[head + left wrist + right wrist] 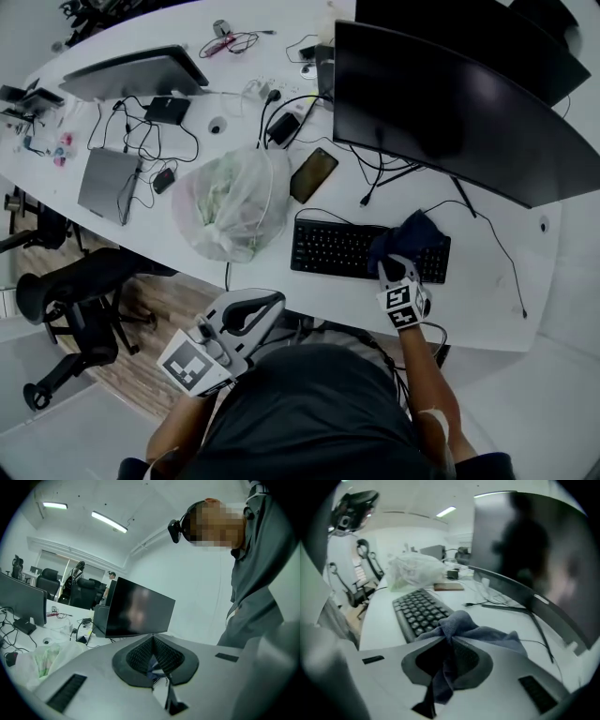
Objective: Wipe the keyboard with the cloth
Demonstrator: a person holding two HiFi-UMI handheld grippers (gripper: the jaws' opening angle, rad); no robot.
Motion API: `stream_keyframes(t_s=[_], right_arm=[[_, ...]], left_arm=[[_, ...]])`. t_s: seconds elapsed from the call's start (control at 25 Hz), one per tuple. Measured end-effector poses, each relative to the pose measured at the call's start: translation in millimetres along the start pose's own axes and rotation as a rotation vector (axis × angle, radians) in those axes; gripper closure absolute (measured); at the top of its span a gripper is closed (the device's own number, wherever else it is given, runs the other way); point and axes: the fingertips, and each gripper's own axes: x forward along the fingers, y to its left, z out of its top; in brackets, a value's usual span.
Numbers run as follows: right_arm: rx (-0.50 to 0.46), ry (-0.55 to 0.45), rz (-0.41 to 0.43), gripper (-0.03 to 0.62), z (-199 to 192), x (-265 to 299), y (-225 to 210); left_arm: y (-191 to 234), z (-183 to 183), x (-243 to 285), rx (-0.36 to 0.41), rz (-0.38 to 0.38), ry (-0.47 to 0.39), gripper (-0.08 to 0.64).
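Observation:
A black keyboard point(342, 249) lies on the white desk point(487, 291) in front of the big monitor. A dark blue cloth point(412, 236) is bunched over the keyboard's right end. My right gripper point(394, 266) points steeply down there, shut on the cloth. In the right gripper view the cloth point(480, 631) is pinched between the pads of the right gripper point(450, 640) and hangs down behind them, with the keyboard point(417, 611) running off to the left. My left gripper point(275, 302) is off the desk's front edge, near my body. The left gripper point(153, 637) has its jaws together on nothing.
A wide dark monitor point(450, 103) stands just behind the keyboard, with its cables across the desk. A filled plastic bag point(230, 202) and a phone point(313, 174) lie left of the keyboard. Further left are a closed laptop point(108, 183) and an office chair point(75, 300).

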Motion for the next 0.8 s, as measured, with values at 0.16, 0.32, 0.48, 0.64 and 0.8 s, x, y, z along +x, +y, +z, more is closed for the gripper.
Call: stream_keyframes(t_s=[0.16, 0.32, 0.48, 0.64, 0.8], right_arm=[[0.006, 0.050, -0.005, 0.552, -17, 2, -5], [0.051, 0.183, -0.217, 0.552, -64, -29, -71], [0.019, 0.033, -0.047, 0.552, -17, -7, -8], [-0.061, 0.071, 0.074, 0.552, -10, 7, 27], [0.039, 0.237, -0.154, 0.552, -73, -26, -52]], left_arm=[[3, 3, -1, 0.009, 0.000, 0.003, 0.556], [13, 0, -8, -0.004, 0.027, -0.002, 0.556], [15, -1, 0, -0.024, 0.009, -0.007, 0.556], [11, 5, 12, -0.013, -0.023, 0.000, 0.557], [20, 4, 12, -0.015, -0.017, 0.004, 0.557]])
